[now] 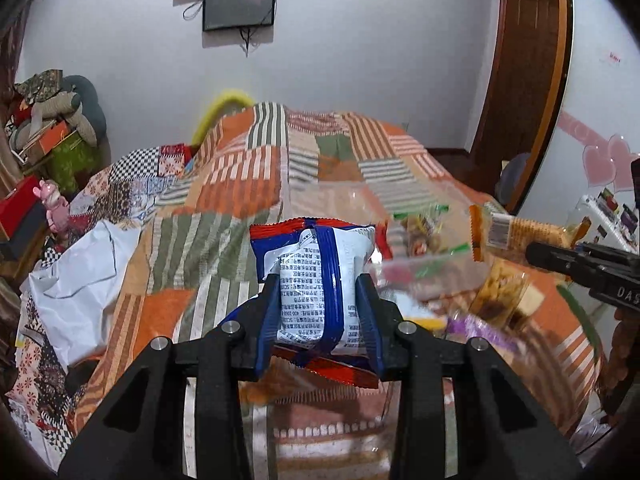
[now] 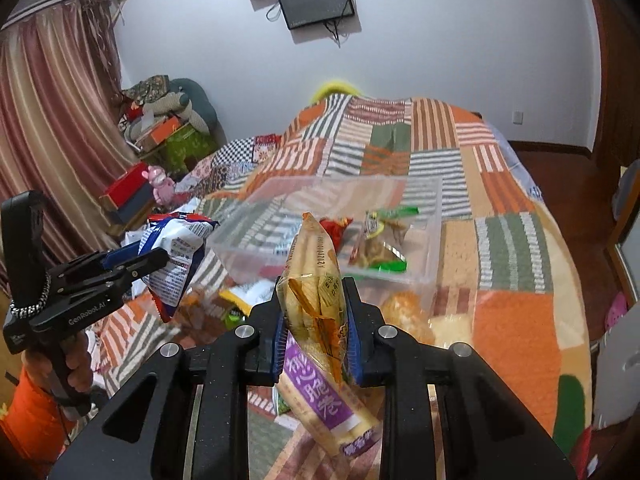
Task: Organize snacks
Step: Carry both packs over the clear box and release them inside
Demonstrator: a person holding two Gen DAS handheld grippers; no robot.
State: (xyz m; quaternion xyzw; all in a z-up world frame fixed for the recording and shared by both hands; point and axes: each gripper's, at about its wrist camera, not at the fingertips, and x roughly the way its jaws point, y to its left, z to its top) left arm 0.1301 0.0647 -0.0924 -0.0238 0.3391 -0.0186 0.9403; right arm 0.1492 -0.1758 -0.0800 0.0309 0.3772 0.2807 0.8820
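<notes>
My left gripper (image 1: pixel 320 292) is shut on a blue, white and red snack packet (image 1: pixel 316 272) and holds it above the bed; it also shows at the left of the right wrist view (image 2: pixel 160 258). My right gripper (image 2: pixel 314 304) is shut on a yellow and purple biscuit packet (image 2: pixel 316 300), raised in front of a clear plastic box (image 2: pixel 434 216). The box sits on the patchwork quilt and holds a green-edged packet (image 2: pixel 380 248) and a red one (image 2: pixel 338 228). The right gripper with its packet shows at the right of the left wrist view (image 1: pixel 520 236).
Loose snack packets (image 2: pixel 404 312) lie on the quilt (image 2: pixel 512 320) just in front of the box. A white plastic bag (image 1: pixel 76 268) lies at the bed's left side. Boxes and cushions (image 2: pixel 168 120) are piled against the curtain at left. A wooden door (image 1: pixel 520 72) stands at right.
</notes>
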